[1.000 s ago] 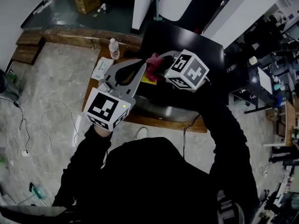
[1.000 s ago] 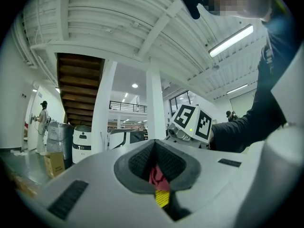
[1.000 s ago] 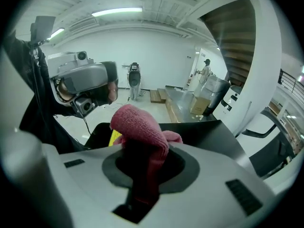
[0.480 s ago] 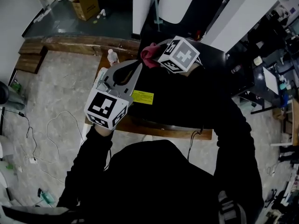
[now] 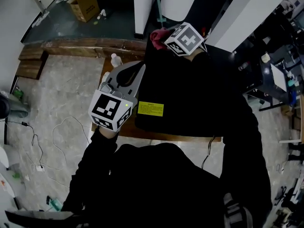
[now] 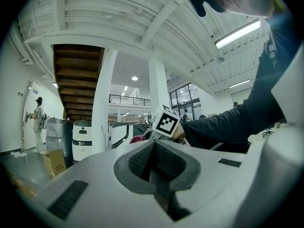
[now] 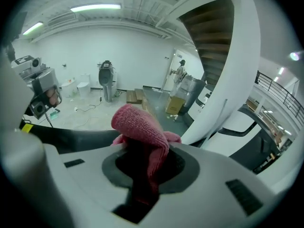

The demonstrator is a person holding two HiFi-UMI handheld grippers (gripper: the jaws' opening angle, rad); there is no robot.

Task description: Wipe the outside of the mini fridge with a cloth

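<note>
The black mini fridge (image 5: 190,89) fills the middle of the head view, with a yellow label (image 5: 151,109) on its top near the left edge. My right gripper (image 5: 159,34) is shut on a pink cloth (image 5: 156,35) at the fridge's far left corner; in the right gripper view the pink cloth (image 7: 141,129) bunches out between the jaws over the black fridge edge (image 7: 71,134). My left gripper (image 5: 135,70) hovers at the fridge's left side, shut on nothing. In the left gripper view the left gripper (image 6: 154,158) has its pads pressed together.
The fridge stands on a low wooden table (image 5: 156,133). A water bottle (image 5: 114,59) and a wipes packet (image 5: 103,77) lie beside the left gripper. A cardboard box (image 5: 85,4) and white machines (image 5: 145,4) stand farther off. Cables (image 5: 52,137) trail over the floor at left.
My right gripper has carried the pink cloth away from me across the fridge top to its far left corner. The left gripper has stayed at the fridge's left side.
</note>
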